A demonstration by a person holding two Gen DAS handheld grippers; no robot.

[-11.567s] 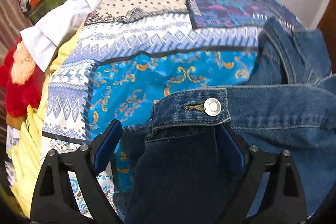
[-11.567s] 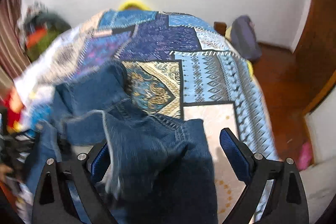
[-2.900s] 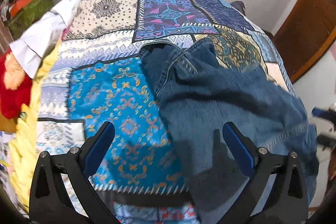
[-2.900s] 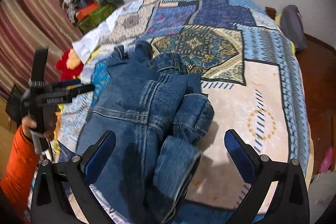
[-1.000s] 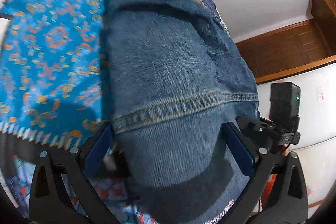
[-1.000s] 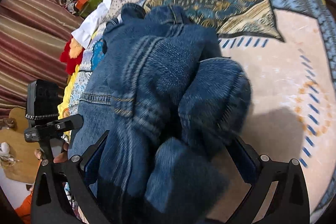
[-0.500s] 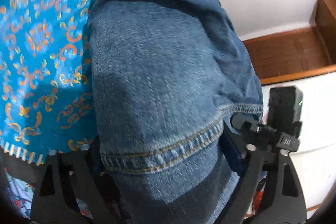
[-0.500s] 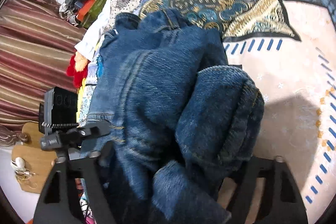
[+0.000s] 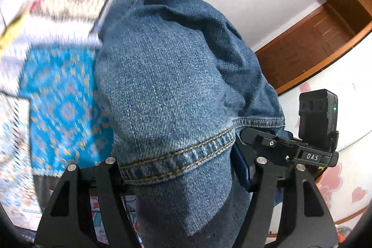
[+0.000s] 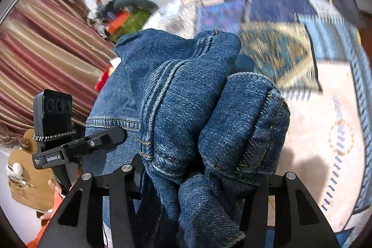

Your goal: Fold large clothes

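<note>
Both grippers are clamping the bundled blue denim jacket (image 9: 172,94).
Left gripper (image 9: 179,169) and right gripper (image 10: 200,180) are pinching its stitched hem (patchwork bedspread (image 10: 325,131) blurred below).

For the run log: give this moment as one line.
stage: lifting bundle | left gripper: shut on jeans | right gripper: shut on jeans | bedspread below

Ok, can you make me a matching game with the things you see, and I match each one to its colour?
Things:
1. denim jacket
2. curtain
3. door
4. left hand-held gripper

Colours:
A. brown wood
B. black
C. blue
D. red and tan stripes

Pairs: 1-C, 2-D, 3-A, 4-B
</note>
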